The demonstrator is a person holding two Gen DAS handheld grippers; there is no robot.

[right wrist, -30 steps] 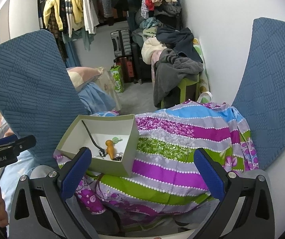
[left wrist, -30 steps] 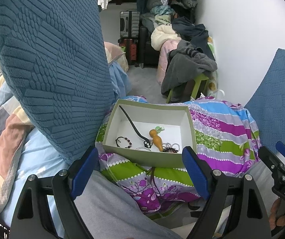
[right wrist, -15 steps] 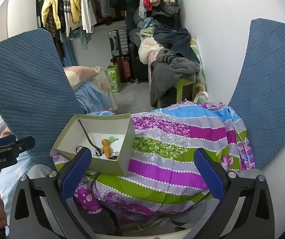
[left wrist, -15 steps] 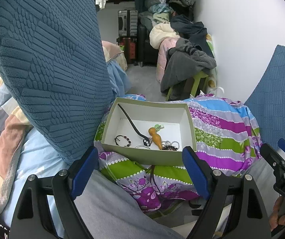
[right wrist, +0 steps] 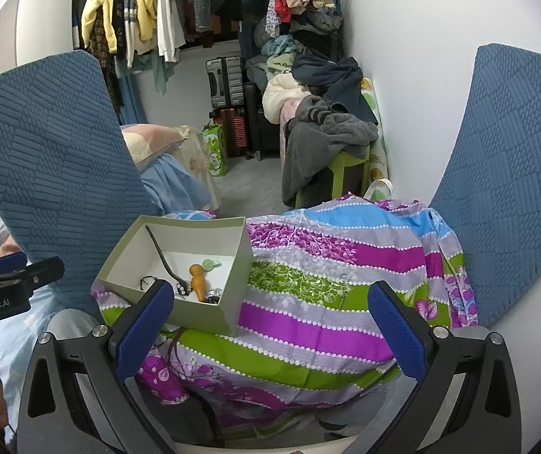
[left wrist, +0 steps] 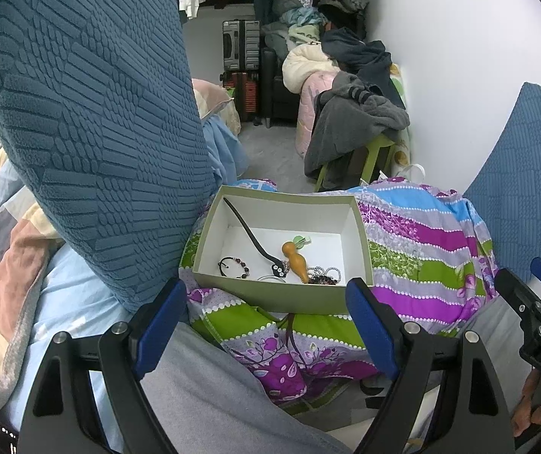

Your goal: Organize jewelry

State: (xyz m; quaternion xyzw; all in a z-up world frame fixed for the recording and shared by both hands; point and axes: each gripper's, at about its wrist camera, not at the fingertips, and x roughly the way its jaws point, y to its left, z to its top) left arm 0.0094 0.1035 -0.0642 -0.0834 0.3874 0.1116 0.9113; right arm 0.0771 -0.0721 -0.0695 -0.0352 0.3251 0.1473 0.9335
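An olive cardboard box point(left wrist: 270, 295) with a white inside sits on a striped purple and green cloth point(left wrist: 421, 265). In it lie a black strap point(left wrist: 249, 232), an orange gourd pendant point(left wrist: 296, 261), a dark bead bracelet point(left wrist: 234, 266) and a pile of bead strings point(left wrist: 323, 276). My left gripper point(left wrist: 266, 325) is open and empty, just in front of the box's near wall. My right gripper point(right wrist: 266, 321) is open and empty, over the cloth to the right of the box point(right wrist: 209, 314). The gourd pendant point(right wrist: 197, 282) also shows in the right wrist view.
A large blue textured cushion point(left wrist: 92, 125) leans at the left of the box. A second blue cushion point(right wrist: 509, 189) stands against the wall at the right. Piled clothes on a green stool point(right wrist: 331, 143) and suitcases point(right wrist: 228, 87) lie beyond.
Both grippers have drifted slightly; the box sits a little lower and closer in the views. Both stay open and empty.
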